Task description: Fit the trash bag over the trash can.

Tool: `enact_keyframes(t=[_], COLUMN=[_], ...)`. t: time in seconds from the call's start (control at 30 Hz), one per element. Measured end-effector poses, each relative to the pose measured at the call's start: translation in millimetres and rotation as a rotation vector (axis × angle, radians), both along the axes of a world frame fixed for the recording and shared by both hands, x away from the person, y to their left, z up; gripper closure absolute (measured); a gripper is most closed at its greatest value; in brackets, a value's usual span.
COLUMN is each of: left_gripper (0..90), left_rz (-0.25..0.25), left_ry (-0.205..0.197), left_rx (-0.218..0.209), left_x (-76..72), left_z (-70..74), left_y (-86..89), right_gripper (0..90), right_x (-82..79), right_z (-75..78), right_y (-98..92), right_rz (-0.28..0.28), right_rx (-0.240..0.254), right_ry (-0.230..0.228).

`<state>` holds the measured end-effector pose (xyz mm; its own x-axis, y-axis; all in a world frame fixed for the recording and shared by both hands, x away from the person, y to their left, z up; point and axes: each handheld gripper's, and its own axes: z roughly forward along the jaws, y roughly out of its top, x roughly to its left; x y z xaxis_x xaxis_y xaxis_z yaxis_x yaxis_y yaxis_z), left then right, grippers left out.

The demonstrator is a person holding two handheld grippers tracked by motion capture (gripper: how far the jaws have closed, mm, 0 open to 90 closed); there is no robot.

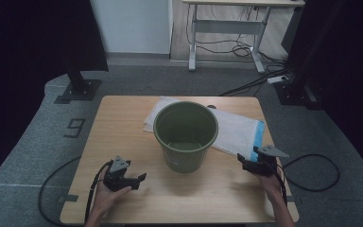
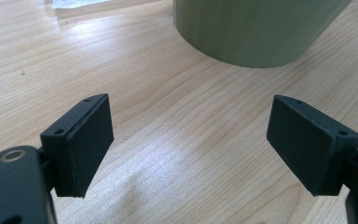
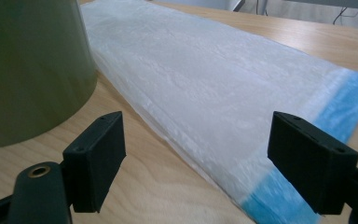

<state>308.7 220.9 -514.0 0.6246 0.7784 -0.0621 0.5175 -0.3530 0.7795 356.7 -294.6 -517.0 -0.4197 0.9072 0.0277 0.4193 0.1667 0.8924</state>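
Table: wooden, carries everything.
Bucket: green, empty, centred; stiff, probably light; take by the rim.
Plastic bag: flat at 2 o'clock behind bucket; limp, slippery; pinch blue edge.
Left tool: jaws apart, empty, 7 o'clock.
Right tool: jaws apart, empty, 4 o'clock.

— What goes unseen? — The green bucket covers the middle of the white bag behind it.
— And closer in? — The left gripper view's top edge crops the bucket, leaving its base.
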Motion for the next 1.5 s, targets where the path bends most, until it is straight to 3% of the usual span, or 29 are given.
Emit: enact_keyframes(t=[0.17,0.37,0.47,0.57,0.6,0.67,0.77,0.9,1.1,1.23,1.3,1.33,1.4,1.43,1.47,1.5], left_gripper=[14.6,14.7,14.6,14.5,14.6,14.8,14.8,15.0,15.0,15.8,15.9,16.0,16.1,16.2,16.2,16.2], left_rz=[0.005,0.029,0.033,0.040,0.050,0.057,0.065,0.064,0.058,0.065,0.067,0.070,0.071,0.071,0.069,0.069], left_ry=[-0.001,0.014,0.016,0.008,0.008,0.015,0.023,0.023,0.024,0.004,-0.005,-0.008,-0.009,-0.009,-0.002,-0.002], left_rx=[-0.002,-0.017,-0.009,-0.007,-0.024,-0.046,-0.034,-0.023,-0.027,-0.016,-0.018,-0.022,-0.023,-0.023,-0.037,-0.037], left_x=[-0.3,0.7,-0.7,-2.1,-2.1,-1.4,-1.3,-3.2,-3.2,-0.6,0.5,1.5,2.6,2.6,3.8,3.8], left_z=[-0.7,-5.9,-6.5,-5.5,-5.5,-7.5,-11.1,-12.1,-11.7,-10.4,-9.7,-9.4,-9.9,-9.9,-11.0,-11.0], left_y=[1.7,8.3,9.8,12.1,15.1,17.3,18.9,20.1,19.9,18.6,18.3,17.9,17.3,17.3,17.1,17.1], right_gripper=[18.9,19.0,19.1,19.9,19.9,20.6,22.6,25.1,27.9,33.3,35.5,42.3,57.9,57.9,66.3,66.3], right_x=[15.5,42.6,53.3,60.2,66.3,68.9,70.2,76.2,78.6,77.6,77.3,77.0,74.7,74.7,72.1,72.1], right_z=[0.1,-4.1,-9.7,-15.4,-21.5,-26.3,-30.2,-32.3,-33.6,-36.0,-36.0,-36.1,-35.9,-35.9,-35.8,-35.8], right_y=[14.1,43.8,54.7,59.8,65.2,70.1,73.2,69.3,66.2,67.0,66.5,64.7,61.6,61.6,59.5,59.5], right_rz=[0.021,0.083,0.099,0.116,0.112,0.109,0.105,0.088,0.070,0.067,0.063,0.062,0.049,0.049,0.043,0.043], right_rx=[-0.017,-0.030,-0.072,-0.078,-0.104,-0.129,-0.160,-0.131,-0.128,-0.162,-0.153,-0.125,-0.119,-0.119,-0.115,-0.115], right_ry=[0.006,0.048,0.078,0.090,0.122,0.136,0.140,0.135,0.148,0.173,0.180,0.195,0.184,0.184,0.183,0.183])
